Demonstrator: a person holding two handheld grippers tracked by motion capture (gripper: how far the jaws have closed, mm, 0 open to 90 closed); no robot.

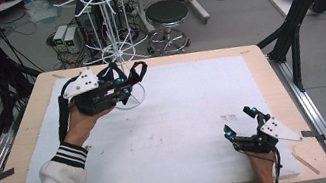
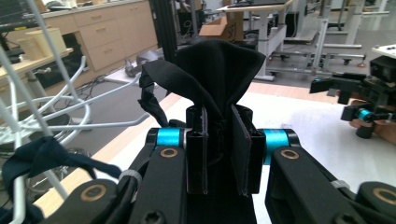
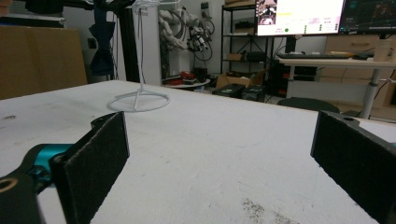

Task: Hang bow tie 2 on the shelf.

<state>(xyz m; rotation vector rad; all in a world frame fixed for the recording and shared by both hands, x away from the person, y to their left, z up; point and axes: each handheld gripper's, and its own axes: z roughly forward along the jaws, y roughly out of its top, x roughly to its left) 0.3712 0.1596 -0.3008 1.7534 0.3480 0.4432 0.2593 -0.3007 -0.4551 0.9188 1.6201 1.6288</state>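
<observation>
The left gripper point(image 1: 125, 85) is hovering above the far left part of the table point(image 1: 257, 62), just beside the white wire rack point(image 1: 108, 9), and its jaws are clamping a piece of black cloth point(image 2: 215, 70). In the left gripper view the two black pads are standing close together with the cloth pinched between them; the cloth is rising above the pads in a bunched fold, and a narrower strip of it is hanging off to the left side. In the high view the cloth point(image 1: 127, 72) is projecting from the jaws toward the rack's upright, directly above the ring-shaped base point(image 1: 130, 98) that is resting on the white mat point(image 1: 181, 118). A second dark cloth piece point(image 2: 42, 156) is draping over a rack wire near the lower left of the left gripper view. The right gripper point(image 1: 241, 122) is resting on the mat near the right front corner, well apart from the rack. Its jaws are standing wide apart, with nothing between the pads point(image 3: 95, 158).
</observation>
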